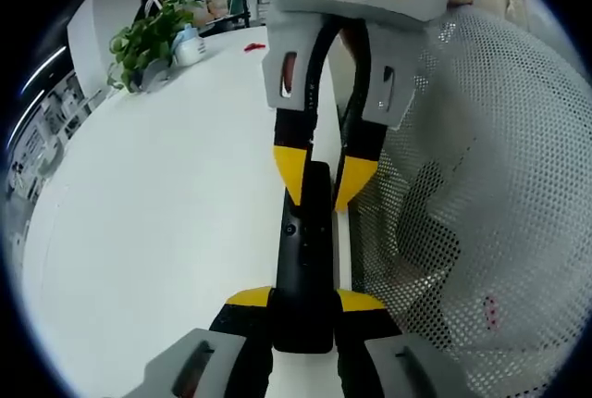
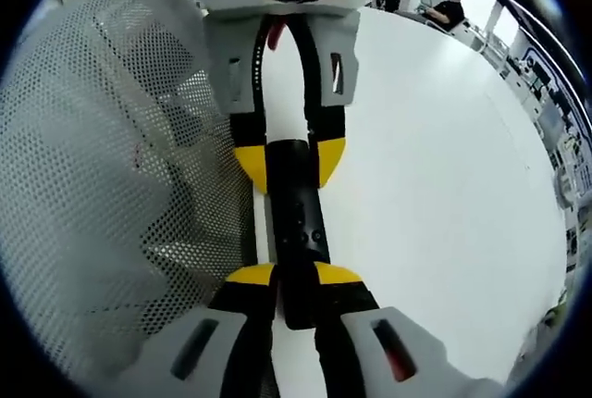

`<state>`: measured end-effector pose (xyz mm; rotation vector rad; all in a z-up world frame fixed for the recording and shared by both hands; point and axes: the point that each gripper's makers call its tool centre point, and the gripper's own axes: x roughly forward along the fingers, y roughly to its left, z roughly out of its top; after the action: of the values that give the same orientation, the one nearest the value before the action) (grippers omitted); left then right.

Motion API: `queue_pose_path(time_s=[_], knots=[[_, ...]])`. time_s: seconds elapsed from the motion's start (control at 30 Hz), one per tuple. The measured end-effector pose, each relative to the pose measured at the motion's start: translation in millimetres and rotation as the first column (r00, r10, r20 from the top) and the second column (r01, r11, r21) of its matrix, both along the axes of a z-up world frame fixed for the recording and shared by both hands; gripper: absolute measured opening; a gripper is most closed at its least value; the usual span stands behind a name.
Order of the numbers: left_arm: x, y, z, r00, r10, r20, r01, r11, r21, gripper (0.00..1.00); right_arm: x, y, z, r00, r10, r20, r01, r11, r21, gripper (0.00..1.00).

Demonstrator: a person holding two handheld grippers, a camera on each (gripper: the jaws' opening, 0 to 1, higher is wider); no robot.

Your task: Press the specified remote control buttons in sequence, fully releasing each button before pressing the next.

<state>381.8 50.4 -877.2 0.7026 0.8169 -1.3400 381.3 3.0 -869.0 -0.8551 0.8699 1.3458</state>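
at the worktop edge: one remote pinched from both ends

at the near edge of the white worktop point(image 1: 166, 231), beside a white mesh chair back point(image 1: 490, 194), a slim black remote control point(image 1: 305, 259) is held between two tools that face each other. in the left gripper view, the left tool point(image 1: 305, 301) rises from the bottom with its yellow-tipped jaws drawn in against the sides of the remote's near end, pinching it. the right tool point(image 1: 326, 185) comes down from the top of that view, and its yellow tips close on the remote's far end in the same way. small buttons show on the upper face of the remote, between the two pairs of tips.

in the right gripper view the same hold appears from the other end: the right tool point(image 2: 293, 276) clamps the near end of the remote control point(image 2: 296, 213), and the left tool point(image 2: 289, 165) grips the far end. the remote lies lengthwise along the worktop point(image 2: 435, 167) edge, just beside the mesh chair back point(image 2: 111, 185); whether it rests on the surface or is lifted off it cannot be told.

far across the worktop in the left gripper view stands a green potted plant point(image 1: 148, 42), with a small red object point(image 1: 253, 46) well apart from it. people sit at the far side in both views.
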Motion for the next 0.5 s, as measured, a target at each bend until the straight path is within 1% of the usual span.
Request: queue_pose_path(time_s=[0.17,0.5], knots=[[0.1,0.0,0.0,1.000,-0.001,-0.001,0.001,1.000,-0.002,0.24,2.6,0.4,0.3,0.997,-0.061,-0.040,0.061,0.998,0.020,0.10],[0.3,-0.2,0.2,1.000,0.004,-0.006,-0.004,1.000,-0.009,0.24,1.3,0.1,1.1,0.995,-0.080,-0.058,0.082,0.996,0.024,0.10]])
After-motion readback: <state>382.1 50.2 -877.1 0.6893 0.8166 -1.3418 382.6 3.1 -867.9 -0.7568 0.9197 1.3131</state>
